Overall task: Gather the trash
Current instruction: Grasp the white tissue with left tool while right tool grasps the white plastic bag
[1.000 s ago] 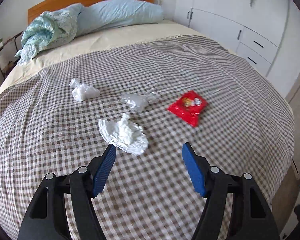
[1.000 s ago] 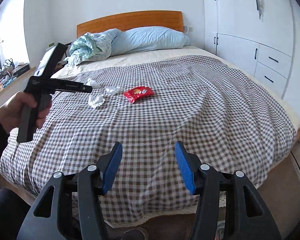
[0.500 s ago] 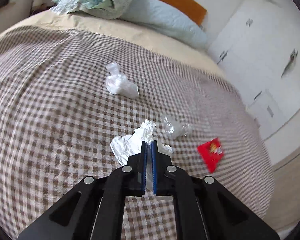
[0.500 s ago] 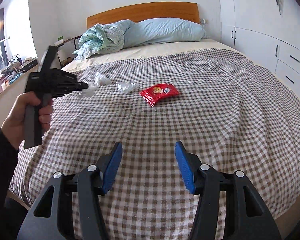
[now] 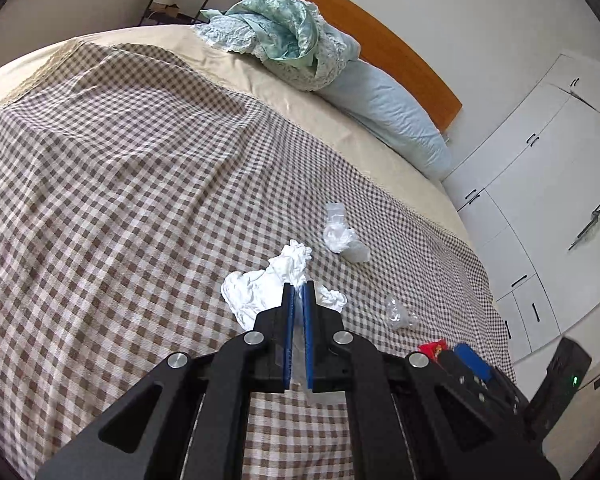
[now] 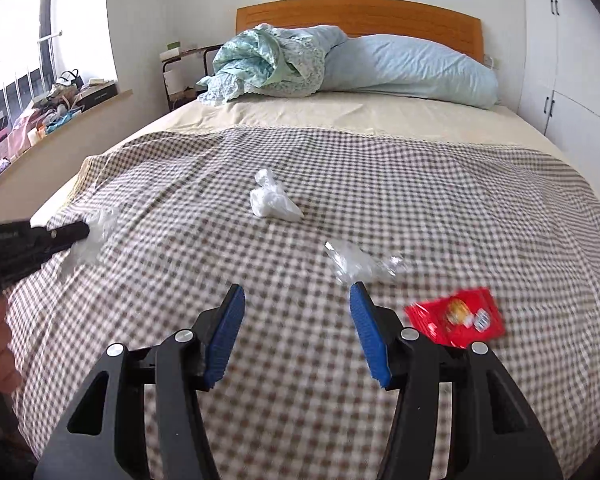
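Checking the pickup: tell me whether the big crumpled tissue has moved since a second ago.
Yes. The crumpled tissue, gripped by the left tool, has shifted left, away from the plastic bag.

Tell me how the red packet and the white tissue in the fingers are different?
The packet is red, flat and printed; the tissue is plain white and crumpled. The packet lies loose on the blanket, ahead of the open right gripper; the tissue is pinched in the shut left gripper. Both are trash.
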A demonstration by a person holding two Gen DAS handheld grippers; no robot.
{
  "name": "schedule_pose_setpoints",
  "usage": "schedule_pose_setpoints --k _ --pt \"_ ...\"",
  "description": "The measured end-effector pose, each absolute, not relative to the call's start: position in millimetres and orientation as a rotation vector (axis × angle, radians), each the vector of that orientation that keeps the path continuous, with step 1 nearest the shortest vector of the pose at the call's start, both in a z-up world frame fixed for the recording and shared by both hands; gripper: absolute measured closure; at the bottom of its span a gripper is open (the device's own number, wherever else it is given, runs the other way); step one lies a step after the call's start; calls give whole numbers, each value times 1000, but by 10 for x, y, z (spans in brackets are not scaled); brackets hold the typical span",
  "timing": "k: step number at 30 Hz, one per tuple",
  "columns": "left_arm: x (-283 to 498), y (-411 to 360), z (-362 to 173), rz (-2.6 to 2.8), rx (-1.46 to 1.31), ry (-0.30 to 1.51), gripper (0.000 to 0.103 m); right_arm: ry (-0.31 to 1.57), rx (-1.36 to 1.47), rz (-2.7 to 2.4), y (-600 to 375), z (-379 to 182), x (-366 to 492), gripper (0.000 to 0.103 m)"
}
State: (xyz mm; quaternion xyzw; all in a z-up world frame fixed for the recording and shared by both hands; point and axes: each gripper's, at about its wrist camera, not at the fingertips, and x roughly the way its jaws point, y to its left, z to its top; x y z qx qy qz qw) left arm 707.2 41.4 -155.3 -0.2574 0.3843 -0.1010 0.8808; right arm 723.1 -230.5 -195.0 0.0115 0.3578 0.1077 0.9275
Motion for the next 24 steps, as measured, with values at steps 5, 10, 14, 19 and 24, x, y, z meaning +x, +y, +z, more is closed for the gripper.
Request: schedule_pose_setpoints --k 5,10,14,19,24 --pt "7172 688 -1813 -190 -622 856 101 795 44 204 -1969 -2098 7996 50" --pt "7237 910 -1829 -233 -724 834 101 870 9 120 -1798 -2370 8732 50" --pt "7362 994 -1944 -227 -766 854 101 964 160 108 -1865 -2674 9052 101" --pt "7443 1036 -1980 -234 -803 847 101 898 171 81 -1892 -2648 8943 102" --pt "7425 972 -1971 -266 -819 839 101 804 199 84 -1998 -2367 8660 102"
